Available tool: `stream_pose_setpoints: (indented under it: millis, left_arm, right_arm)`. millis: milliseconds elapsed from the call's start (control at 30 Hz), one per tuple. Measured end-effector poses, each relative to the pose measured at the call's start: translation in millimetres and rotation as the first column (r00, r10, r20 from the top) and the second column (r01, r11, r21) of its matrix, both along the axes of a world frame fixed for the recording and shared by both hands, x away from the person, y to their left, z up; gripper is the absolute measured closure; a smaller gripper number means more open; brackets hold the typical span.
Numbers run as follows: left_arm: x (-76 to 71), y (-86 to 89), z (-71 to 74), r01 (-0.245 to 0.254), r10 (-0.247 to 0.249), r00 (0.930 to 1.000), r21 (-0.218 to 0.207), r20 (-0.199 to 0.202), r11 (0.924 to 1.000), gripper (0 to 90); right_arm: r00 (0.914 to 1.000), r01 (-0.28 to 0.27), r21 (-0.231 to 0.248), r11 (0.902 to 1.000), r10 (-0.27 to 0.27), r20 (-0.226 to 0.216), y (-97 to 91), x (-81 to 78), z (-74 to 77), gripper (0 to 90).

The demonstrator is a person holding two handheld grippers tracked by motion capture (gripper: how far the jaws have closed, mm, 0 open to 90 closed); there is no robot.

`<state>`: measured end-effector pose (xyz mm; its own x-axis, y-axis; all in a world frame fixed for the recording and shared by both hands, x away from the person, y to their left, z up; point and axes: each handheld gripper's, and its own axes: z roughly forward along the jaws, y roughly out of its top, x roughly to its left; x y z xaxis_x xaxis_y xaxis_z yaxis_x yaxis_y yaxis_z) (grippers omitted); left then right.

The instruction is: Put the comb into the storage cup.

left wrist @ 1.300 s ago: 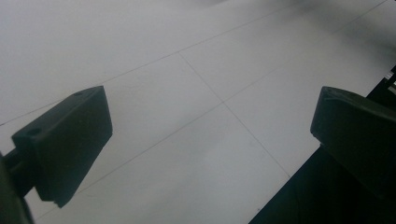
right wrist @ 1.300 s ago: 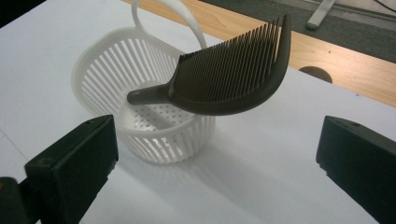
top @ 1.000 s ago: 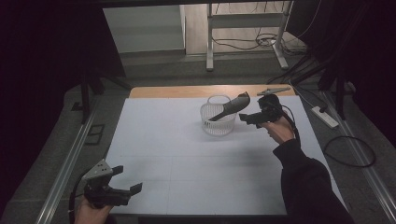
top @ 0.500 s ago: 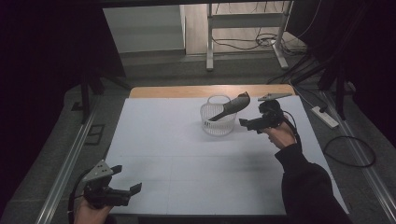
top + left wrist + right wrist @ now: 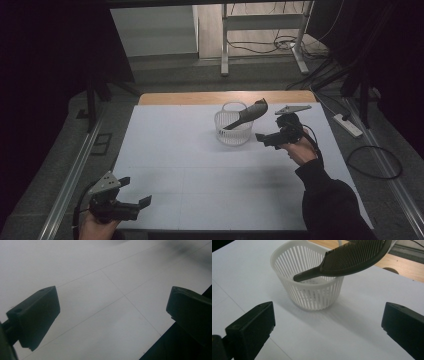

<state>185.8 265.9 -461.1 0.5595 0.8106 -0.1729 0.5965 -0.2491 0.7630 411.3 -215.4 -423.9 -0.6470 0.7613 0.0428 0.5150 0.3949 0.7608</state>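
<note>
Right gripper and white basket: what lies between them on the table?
Nothing: the right gripper view shows bare white table between the right gripper and basket.

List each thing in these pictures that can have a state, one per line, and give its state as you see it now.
Comb: propped in the basket, handle down inside, toothed end leaning out over the rim.
Basket: upright on the white table, holding the comb.
Right gripper: open, empty, close beside the basket, pointing at it.
Left gripper: open, empty, at the near left edge of the table.
</note>
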Motion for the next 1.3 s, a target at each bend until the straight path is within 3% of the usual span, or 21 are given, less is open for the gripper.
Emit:
stream_pose_setpoints:
  millis: [433, 1000, 1300]
  left_arm:
    - [0.2, 1.2, -0.1, 0.003, -0.003, 1.0, -0.013, -0.002, 0.9999, 0.0]
    - [0.4, 1.5, -0.2, 0.004, -0.004, 1.0, -0.018, -0.002, 0.9998, 0.0]
    - [0.4, 2.1, -0.1, 0.003, -0.003, 1.0, -0.022, -0.003, 0.9998, 0.0]
  right_arm:
    - [0.9997, -0.021, -0.001, 0.9998, 0.021, -0.011, -2.5, -13.2, 1.8, 0.0]
    - [0.9991, -0.041, 0.005, 0.9991, 0.041, 0.014, -7.6, -38.3, 6.3, 0.0]
    - [0.9987, -0.051, 0.008, 0.9986, 0.051, -0.004, -9.4, -47.1, 4.8, 0.0]
